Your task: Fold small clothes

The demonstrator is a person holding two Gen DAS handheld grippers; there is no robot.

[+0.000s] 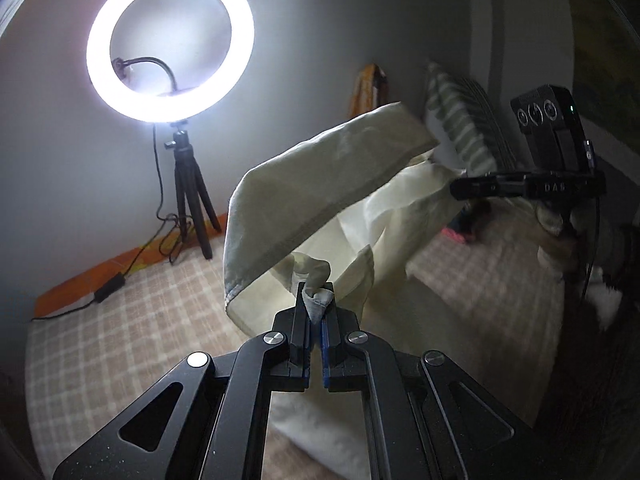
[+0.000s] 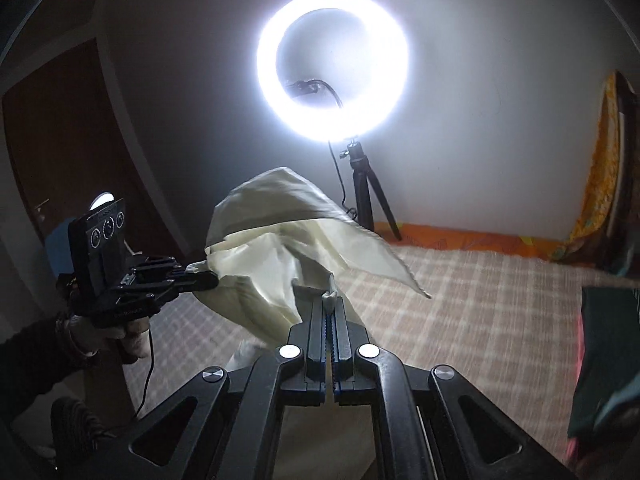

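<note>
Cream garment hung above the bed, a bunched corner pinched in each closed claw: left claw, right claw. Risk: thin grips slipping, dropping fabric crumpled.

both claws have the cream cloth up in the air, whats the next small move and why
Probably draw the two claws apart and lower the cream cloth flat onto the checked bed cover. The left claw and right claw each pinch a bunched bit of it, and it hangs crumpled and doubled over between them above the bed, too slack to fold cleanly.
</note>
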